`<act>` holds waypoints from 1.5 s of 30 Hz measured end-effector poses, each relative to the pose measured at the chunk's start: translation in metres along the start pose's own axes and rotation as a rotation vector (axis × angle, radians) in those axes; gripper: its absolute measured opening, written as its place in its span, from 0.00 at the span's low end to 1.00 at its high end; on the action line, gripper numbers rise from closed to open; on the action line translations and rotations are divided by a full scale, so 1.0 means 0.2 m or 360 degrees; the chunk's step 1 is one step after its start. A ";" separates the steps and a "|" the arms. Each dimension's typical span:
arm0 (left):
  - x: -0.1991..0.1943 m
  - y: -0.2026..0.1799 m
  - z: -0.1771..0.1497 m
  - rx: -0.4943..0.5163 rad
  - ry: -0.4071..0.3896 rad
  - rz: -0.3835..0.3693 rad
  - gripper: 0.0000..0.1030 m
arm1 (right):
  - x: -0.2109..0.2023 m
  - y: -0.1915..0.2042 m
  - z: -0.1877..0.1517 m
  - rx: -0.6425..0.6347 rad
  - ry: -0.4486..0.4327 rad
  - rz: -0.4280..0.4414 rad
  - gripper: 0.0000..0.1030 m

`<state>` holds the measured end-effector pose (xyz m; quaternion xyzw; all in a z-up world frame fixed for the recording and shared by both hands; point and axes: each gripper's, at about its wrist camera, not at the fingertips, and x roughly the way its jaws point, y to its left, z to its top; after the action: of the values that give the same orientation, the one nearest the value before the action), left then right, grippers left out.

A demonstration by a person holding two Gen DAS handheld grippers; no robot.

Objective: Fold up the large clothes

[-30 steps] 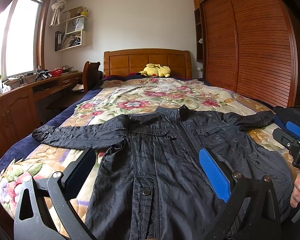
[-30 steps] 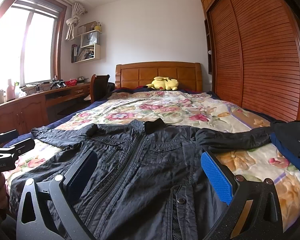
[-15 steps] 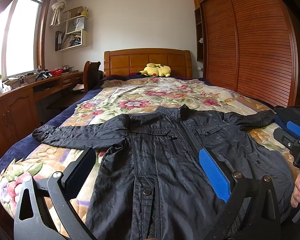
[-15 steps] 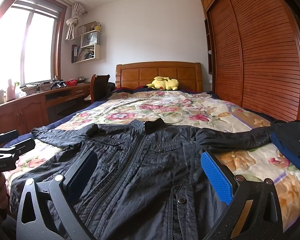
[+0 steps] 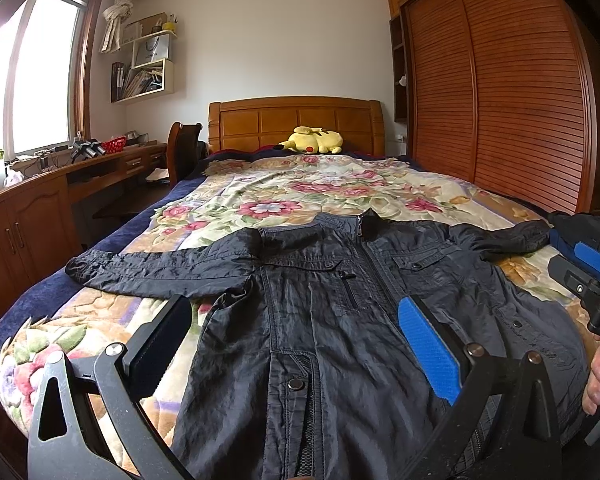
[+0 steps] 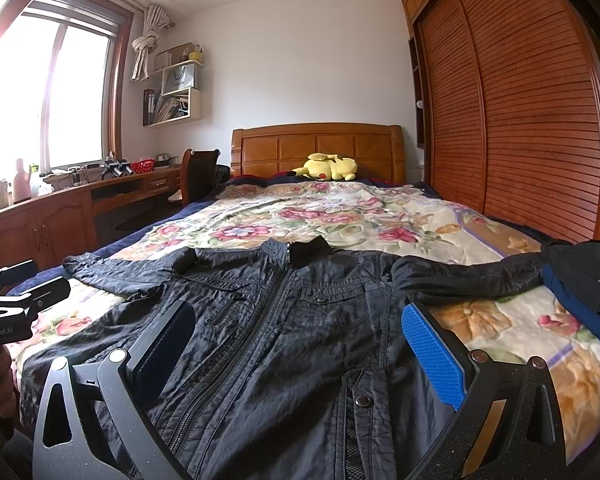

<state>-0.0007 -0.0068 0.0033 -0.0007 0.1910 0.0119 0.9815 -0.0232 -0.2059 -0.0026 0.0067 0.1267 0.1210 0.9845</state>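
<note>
A dark navy zip jacket point(image 5: 340, 320) lies flat and face up on the floral bedspread point(image 5: 300, 192), collar toward the headboard, both sleeves spread sideways. It also shows in the right wrist view point(image 6: 292, 328). My left gripper point(image 5: 296, 344) is open and empty, hovering over the jacket's lower left front. My right gripper point(image 6: 296, 344) is open and empty over the jacket's lower right front. Each gripper shows at the edge of the other's view, the right one in the left wrist view point(image 5: 592, 280) and the left one in the right wrist view point(image 6: 16, 304).
A yellow plush toy point(image 5: 314, 141) lies by the wooden headboard point(image 5: 296, 120). A desk with cabinets point(image 5: 40, 200) and a chair point(image 5: 184, 148) run along the left. A slatted wardrobe point(image 5: 500, 92) stands right. Dark and blue clothing point(image 6: 580, 280) is piled at the bed's right edge.
Both grippers have stayed nearly still and open. The jacket has not moved.
</note>
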 end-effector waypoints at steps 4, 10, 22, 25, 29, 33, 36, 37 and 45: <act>0.00 0.00 0.00 -0.0002 0.0000 0.0000 1.00 | 0.00 0.00 0.00 0.0000 0.0000 0.0002 1.00; 0.00 0.00 0.00 0.0001 -0.0002 0.0002 1.00 | 0.00 0.00 0.00 -0.0005 -0.0006 0.0006 1.00; -0.02 0.00 0.01 -0.0001 0.0002 -0.0002 1.00 | 0.00 0.00 0.00 -0.0005 0.0001 0.0011 1.00; 0.00 0.01 0.01 0.0009 0.0013 0.0027 1.00 | 0.02 0.01 -0.01 -0.0020 0.0001 0.0015 1.00; 0.05 0.08 -0.01 0.0001 0.0080 0.0051 1.00 | 0.06 0.03 -0.01 -0.0018 0.0040 0.0073 1.00; 0.10 0.14 -0.03 0.0002 0.0109 0.0092 1.00 | 0.12 0.08 0.00 -0.0058 0.0060 0.0117 1.00; 0.14 0.20 -0.03 -0.0019 0.0153 0.0094 1.00 | 0.18 0.12 0.00 -0.0102 0.0103 0.0135 1.00; 0.16 0.21 -0.04 -0.0015 0.0169 0.0111 1.00 | 0.19 0.13 0.00 -0.0104 0.0126 0.0153 1.00; 0.24 0.35 -0.04 0.0052 0.0255 0.0178 1.00 | 0.28 0.15 0.06 -0.0097 0.0199 0.0230 1.00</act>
<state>0.0379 0.0647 -0.0224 0.0249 0.2688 0.0635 0.9608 0.0249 -0.1628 -0.0045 -0.0219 0.1832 0.1957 0.9631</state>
